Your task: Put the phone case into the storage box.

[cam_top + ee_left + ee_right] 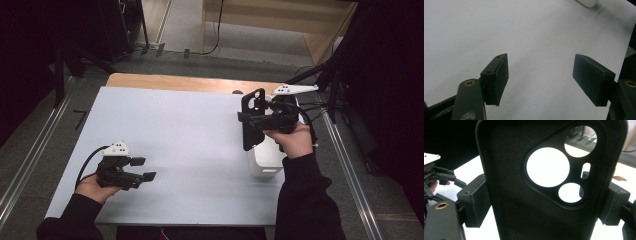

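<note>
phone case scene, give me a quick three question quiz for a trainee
1. True or false: the right gripper is clamped on the black phone case.
2. Which describes the left gripper? A) jaws apart with nothing between them, B) closed on a cable, C) holding a white box.
3. Fill in: under the person's right hand a white ____ stands on the table.

Key:
1. True; in the right gripper view both pads press on the case's side edges.
2. A
3. box
</note>
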`<state>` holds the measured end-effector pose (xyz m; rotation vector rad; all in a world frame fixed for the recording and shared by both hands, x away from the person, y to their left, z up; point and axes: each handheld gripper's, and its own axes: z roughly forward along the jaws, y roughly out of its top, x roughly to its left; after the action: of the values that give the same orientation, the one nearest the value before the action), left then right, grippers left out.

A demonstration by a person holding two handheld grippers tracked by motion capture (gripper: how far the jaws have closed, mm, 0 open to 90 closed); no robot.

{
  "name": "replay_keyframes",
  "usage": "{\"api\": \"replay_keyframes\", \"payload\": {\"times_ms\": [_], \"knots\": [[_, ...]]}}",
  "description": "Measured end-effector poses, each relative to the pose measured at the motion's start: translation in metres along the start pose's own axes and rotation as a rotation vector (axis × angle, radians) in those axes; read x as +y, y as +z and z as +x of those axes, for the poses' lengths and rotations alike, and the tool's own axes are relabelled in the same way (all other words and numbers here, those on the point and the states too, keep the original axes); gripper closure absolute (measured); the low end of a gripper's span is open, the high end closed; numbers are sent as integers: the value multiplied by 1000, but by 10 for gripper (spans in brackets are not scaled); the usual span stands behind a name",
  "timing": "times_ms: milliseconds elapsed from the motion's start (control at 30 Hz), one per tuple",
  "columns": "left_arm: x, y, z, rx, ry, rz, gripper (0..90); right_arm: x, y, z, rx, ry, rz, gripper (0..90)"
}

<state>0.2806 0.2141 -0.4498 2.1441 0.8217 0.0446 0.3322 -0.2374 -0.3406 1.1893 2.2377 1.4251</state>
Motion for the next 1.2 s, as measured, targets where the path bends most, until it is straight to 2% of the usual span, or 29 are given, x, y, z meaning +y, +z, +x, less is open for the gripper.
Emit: {"api": "replay_keyframes", "payload": {"times_ms": [300, 400, 433, 567, 600, 900, 1200], "knots": [[0, 0, 1, 0, 0, 1, 287, -3, -8, -14, -79, 50, -29, 128], [0, 0, 2, 0, 0, -2, 287, -3, -8, -18, -111, 58, -37, 128], [0, 0, 2, 1, -3, -2, 287, -3, -7, -21, -135, 65, -42, 128], [0, 0, 2, 0, -5, -3, 287, -3, -6, -26, -164, 78, -53, 128], [0, 0, 2, 0, -6, -4, 287, -4, -5, -30, -186, 87, -59, 128], [0, -1, 4, 3, -3, -4, 287, -3, 1, -41, -234, 128, -79, 128], [0, -1, 3, 4, -2, -6, 287, 3, 10, -51, -280, 130, -81, 128]]}}
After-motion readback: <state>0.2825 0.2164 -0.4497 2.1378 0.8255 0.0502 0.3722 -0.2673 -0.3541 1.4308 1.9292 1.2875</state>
